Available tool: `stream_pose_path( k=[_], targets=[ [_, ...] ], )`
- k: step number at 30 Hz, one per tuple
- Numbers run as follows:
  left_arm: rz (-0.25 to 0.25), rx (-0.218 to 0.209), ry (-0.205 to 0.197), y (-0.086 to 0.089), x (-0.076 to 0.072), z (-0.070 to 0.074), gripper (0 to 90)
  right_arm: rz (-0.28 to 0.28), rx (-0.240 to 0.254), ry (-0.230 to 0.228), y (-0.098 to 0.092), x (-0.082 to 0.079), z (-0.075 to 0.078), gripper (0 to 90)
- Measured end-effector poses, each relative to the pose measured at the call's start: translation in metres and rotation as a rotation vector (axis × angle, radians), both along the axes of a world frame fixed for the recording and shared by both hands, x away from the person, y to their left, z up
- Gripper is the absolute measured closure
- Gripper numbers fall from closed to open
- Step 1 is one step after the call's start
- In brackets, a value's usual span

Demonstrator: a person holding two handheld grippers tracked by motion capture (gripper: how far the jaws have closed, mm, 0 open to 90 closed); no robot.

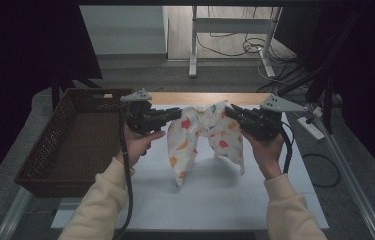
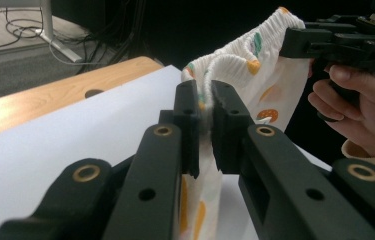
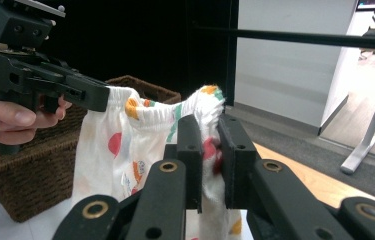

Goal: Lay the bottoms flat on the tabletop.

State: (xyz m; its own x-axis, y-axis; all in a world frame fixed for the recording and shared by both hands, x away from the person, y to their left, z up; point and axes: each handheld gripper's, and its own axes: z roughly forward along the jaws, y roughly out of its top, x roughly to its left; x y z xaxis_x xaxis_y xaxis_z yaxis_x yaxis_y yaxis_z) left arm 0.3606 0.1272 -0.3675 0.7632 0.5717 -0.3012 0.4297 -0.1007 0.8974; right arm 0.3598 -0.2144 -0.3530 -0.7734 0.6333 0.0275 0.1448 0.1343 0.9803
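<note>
Jaws of both grippers pinch white shorts point(image 1: 205, 132) w/ colored spots, hanging off table.

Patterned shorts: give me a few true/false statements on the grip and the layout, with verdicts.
1. Both grippers are clamped on the waistband of the patterned shorts. True: the left gripper and the right gripper each pinch it.
2. The shorts lie flat on the table. False: they hang from the grippers, legs dangling above the white sheet.
3. The wicker basket sits on the left gripper's side. True.
4. The basket holds folded clothes. False: nothing shows in it.
5. The right gripper's jaws stand open. False: they are shut on the fabric.
</note>
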Motion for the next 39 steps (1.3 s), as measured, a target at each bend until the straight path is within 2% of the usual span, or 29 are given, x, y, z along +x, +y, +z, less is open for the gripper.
stream_pose_path(
  k=[3,9,28,32,39],
  targets=[
    [-0.004,0.001,-0.017,-0.002,0.000,0.009,82.5,-0.002,0.009,-0.016,-0.001,-0.001,0.008,80.9],
    [0.000,0.001,-0.033,-0.002,0.000,0.017,82.5,-0.002,0.013,-0.036,-0.002,-0.002,0.017,80.9],
    [-0.003,-0.005,-0.049,0.001,-0.001,0.026,82.6,-0.002,0.013,-0.047,-0.003,-0.004,0.022,80.9],
    [-0.008,-0.005,-0.054,0.002,-0.004,0.027,82.5,-0.001,0.015,-0.048,-0.005,-0.005,0.023,80.9],
    [-0.017,0.009,-0.064,0.004,-0.014,0.027,82.5,0.010,0.013,-0.062,-0.006,-0.017,0.023,80.8]
  ],
)
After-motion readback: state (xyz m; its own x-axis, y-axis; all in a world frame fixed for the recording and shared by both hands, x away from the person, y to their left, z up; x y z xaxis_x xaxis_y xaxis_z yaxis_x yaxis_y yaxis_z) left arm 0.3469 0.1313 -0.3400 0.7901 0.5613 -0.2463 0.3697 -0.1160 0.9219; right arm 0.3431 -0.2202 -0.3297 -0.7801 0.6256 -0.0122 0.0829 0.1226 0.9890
